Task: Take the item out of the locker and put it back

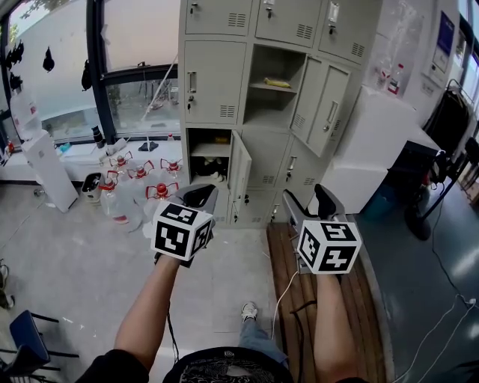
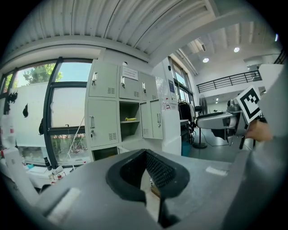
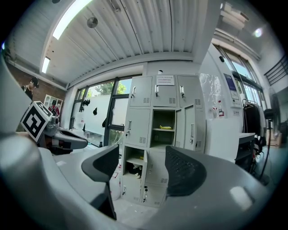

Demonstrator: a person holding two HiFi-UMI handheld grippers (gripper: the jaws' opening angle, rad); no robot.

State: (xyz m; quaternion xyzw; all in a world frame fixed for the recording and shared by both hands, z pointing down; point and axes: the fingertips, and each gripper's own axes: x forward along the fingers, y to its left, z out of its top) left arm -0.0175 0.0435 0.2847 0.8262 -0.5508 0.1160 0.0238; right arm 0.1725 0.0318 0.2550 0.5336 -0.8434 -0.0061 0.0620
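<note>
Lockers [image 1: 247,97] stand ahead of you, well apart from both grippers. The yellow item [image 1: 276,82] lies on the shelf of the open middle compartment. Your left gripper [image 1: 200,196] has its fingers [image 2: 158,168] closed together. Your right gripper [image 1: 310,202] has its fingers [image 3: 182,170] apart and empty. A lower compartment [image 1: 209,158] stands open too. Water jugs [image 1: 138,191] sit on the floor to the left.

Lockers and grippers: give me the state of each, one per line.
Left gripper: shut, empty.
Right gripper: open, empty.
Middle compartment: open.
Yellow item: lying on the shelf inside that compartment.
Lower locker door: swung open.
Top-left locker door: closed.
</note>
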